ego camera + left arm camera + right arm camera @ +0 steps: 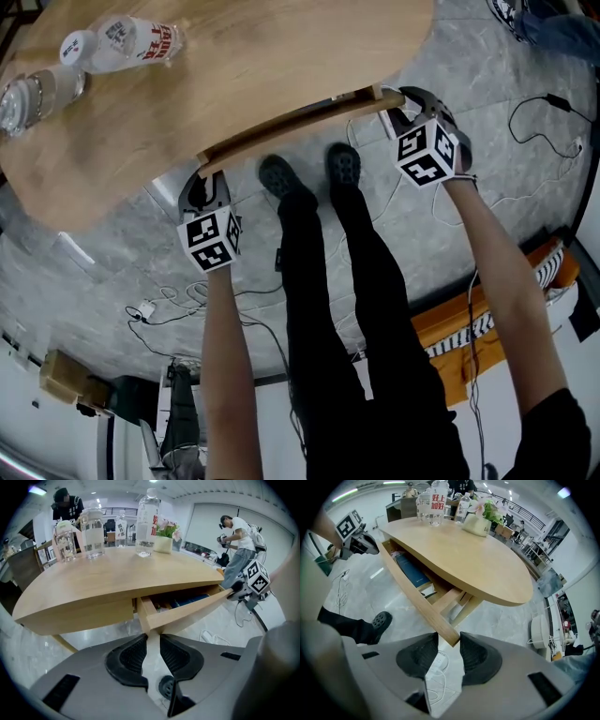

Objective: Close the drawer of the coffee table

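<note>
The oval wooden coffee table (234, 56) has its drawer pulled partly out. The drawer front (300, 117) shows as a long strip under the table's edge. Inside lie a blue book (412, 573) and small items. My right gripper (449, 641) is shut on the right end of the drawer front (412, 595), which fills the gap between its pads. My left gripper (151, 637) stands at the other end. The corner of the drawer front (187, 609) sits at the mouth of its narrow gap, with pale floor showing between the pads. The head view shows the left gripper (200, 178) and right gripper (398, 101) at the two ends.
Water bottles (141, 39) and a glass jar (37, 94) stand on the far side of the tabletop, with a flower box (478, 524). The holder's shoes (281, 178) are on the grey floor just under the drawer, among loose cables (187, 300). Another person (236, 545) stands behind.
</note>
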`<state>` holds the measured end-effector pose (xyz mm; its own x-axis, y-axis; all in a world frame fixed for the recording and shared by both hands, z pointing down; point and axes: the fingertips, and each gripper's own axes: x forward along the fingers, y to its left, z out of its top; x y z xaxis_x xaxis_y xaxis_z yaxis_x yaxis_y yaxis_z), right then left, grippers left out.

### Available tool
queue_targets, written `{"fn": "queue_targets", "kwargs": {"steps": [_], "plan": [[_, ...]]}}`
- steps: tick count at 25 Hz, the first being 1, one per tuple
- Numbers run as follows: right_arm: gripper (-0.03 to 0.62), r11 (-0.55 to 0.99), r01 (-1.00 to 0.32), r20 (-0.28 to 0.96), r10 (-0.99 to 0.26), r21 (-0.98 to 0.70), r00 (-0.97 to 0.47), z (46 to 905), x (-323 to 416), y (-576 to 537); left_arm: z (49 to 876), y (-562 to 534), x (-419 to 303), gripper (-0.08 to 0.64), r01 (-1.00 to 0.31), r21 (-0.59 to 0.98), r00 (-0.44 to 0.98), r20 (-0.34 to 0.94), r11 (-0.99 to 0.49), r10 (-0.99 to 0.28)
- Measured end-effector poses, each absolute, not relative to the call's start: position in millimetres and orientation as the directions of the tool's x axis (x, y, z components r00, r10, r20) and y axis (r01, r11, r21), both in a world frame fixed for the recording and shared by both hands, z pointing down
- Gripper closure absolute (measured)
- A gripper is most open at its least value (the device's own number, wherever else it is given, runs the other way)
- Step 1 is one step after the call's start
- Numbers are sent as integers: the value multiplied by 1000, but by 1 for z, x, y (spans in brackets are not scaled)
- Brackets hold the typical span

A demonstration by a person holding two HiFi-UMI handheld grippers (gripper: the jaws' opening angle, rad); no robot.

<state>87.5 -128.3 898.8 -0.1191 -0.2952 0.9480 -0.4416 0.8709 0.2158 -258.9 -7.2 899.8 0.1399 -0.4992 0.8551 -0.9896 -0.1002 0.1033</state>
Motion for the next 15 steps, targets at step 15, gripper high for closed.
{"fn": "queue_targets", "kwargs": {"steps": [15], "plan": [[453, 844, -448, 931, -360, 295, -66, 900, 79, -166, 901, -37, -267, 468, -992, 108, 124, 839, -61, -530]]}}
